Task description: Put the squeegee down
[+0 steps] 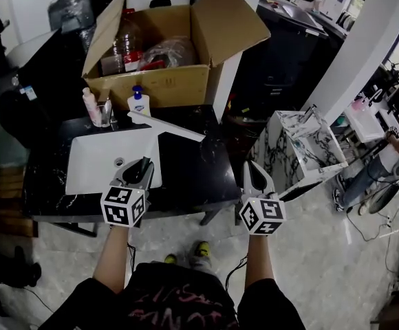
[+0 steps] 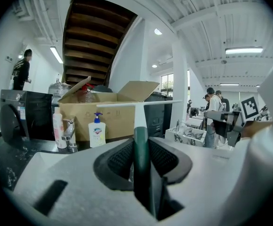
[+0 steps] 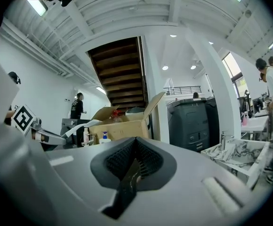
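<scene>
Squeegee (image 1: 168, 127) from overhead: blade over far right corner of white sink (image 1: 93, 167), near end in left gripper (image 1: 139, 172); beyond, open cardboard box (image 1: 151, 86) with bottles (image 1: 125, 43) and a bag (image 1: 168, 50). Left gripper view: jaws clamped on green handle (image 2: 141, 145); probably light and stiff, best held there. Right gripper view: right gripper (image 3: 134, 166) pressed together, empty.
</scene>
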Demonstrator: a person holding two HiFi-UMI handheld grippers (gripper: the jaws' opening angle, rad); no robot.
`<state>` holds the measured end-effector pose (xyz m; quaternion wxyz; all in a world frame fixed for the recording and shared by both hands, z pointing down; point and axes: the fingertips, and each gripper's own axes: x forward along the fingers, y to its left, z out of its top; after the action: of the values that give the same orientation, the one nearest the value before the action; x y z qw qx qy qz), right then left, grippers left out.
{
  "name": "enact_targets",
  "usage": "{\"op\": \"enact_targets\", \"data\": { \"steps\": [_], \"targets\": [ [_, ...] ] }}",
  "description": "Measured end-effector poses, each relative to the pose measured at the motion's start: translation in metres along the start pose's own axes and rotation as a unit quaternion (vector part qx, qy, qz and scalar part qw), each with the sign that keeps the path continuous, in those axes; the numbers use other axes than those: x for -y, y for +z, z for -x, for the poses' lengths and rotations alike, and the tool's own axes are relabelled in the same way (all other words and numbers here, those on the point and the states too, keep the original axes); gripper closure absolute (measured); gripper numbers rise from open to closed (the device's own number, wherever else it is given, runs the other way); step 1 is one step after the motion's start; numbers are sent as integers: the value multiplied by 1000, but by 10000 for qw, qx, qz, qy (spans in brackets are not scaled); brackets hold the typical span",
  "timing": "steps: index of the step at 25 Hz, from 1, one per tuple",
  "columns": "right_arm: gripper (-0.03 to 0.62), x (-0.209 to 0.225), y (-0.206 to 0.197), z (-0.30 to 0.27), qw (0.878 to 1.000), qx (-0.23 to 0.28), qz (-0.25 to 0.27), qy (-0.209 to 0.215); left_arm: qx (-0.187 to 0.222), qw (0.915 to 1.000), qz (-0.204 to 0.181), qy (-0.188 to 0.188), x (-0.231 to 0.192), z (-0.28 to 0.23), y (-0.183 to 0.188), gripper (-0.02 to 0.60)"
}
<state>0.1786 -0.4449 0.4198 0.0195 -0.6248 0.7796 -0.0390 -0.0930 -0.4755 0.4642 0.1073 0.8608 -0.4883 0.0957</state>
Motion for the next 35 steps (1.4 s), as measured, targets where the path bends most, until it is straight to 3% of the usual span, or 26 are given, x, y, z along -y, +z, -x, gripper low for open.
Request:
{"op": "enact_targets", "data": {
  "steps": [19,35],
  "targets": [
    [585,83,-3,-76,9985,-59,-95,534,-210,9971,221,698,10,-108,16,477],
    [585,105,-20,-98,9977,-270,-186,594,-1099,9887,542,867,1,-161,-40,477]
  ]
}}
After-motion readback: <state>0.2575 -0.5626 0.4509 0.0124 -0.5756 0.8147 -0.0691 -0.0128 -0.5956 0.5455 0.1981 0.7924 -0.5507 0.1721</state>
